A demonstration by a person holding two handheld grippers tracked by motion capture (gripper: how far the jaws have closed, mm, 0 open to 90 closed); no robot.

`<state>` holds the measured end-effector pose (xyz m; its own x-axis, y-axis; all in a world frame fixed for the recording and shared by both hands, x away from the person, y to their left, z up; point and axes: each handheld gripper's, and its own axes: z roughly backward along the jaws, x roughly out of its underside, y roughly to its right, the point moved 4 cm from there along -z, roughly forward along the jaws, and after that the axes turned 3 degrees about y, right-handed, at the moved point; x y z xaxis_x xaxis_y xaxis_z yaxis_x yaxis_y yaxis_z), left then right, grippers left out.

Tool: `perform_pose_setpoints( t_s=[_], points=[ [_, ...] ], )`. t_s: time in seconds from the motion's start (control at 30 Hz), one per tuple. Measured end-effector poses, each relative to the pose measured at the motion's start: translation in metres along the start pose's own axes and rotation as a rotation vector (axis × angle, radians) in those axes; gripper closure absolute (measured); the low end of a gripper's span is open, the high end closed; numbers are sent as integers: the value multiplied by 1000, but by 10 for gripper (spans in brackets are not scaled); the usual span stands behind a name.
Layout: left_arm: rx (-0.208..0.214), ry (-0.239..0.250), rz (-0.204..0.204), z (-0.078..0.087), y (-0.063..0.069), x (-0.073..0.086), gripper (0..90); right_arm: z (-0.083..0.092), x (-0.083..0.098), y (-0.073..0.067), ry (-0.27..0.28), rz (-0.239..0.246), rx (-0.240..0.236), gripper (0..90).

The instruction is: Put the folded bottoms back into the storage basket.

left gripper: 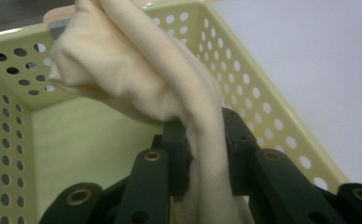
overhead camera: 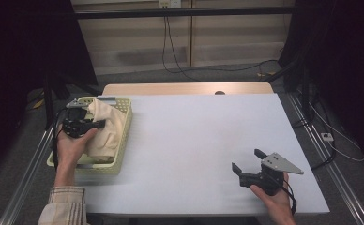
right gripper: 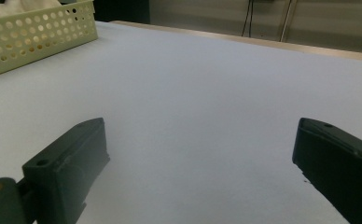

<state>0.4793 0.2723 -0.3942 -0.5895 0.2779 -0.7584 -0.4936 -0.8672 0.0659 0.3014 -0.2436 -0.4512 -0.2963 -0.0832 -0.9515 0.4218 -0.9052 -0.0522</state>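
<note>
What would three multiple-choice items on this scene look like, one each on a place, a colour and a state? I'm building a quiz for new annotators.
1. Where does the basket stand?
A. at the table's left edge
B. at the table's middle
C. on the floor

2. What colour is the cloth?
A. dark blue
B. cream
C. red

3. How do the jaws of the left gripper stand?
A. wide open over the bare table
B. shut on the cloth
C. shut on the basket's rim

Key: 1 A, the high view shows the basket on the white table at its left edge. 2 B, the fabric is pale cream in the left gripper view. 3 B, the black jaws pinch a fold of cloth between them, while the right gripper is open.
</note>
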Motion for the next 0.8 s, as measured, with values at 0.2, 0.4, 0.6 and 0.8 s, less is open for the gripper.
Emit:
perform_pose_setpoints(
  t_s=[0.2, 0.4, 0.6, 0.8],
  points=[
    [-37, -18, -6, -3, -6, 3, 741, 0, 0, 0, 0, 2, -3, 30],
    [-38, -20, 18, -6, -12, 6, 738, 0, 0, 0, -1, 1, 0, 30],
    [-51, -30, 24, -9, -16, 9, 736, 0, 0, 0, 0, 3, -5, 31],
    [-10, -17, 52, -10, -15, 9, 738, 0, 0, 0, -2, 1, -1, 31]
  ],
)
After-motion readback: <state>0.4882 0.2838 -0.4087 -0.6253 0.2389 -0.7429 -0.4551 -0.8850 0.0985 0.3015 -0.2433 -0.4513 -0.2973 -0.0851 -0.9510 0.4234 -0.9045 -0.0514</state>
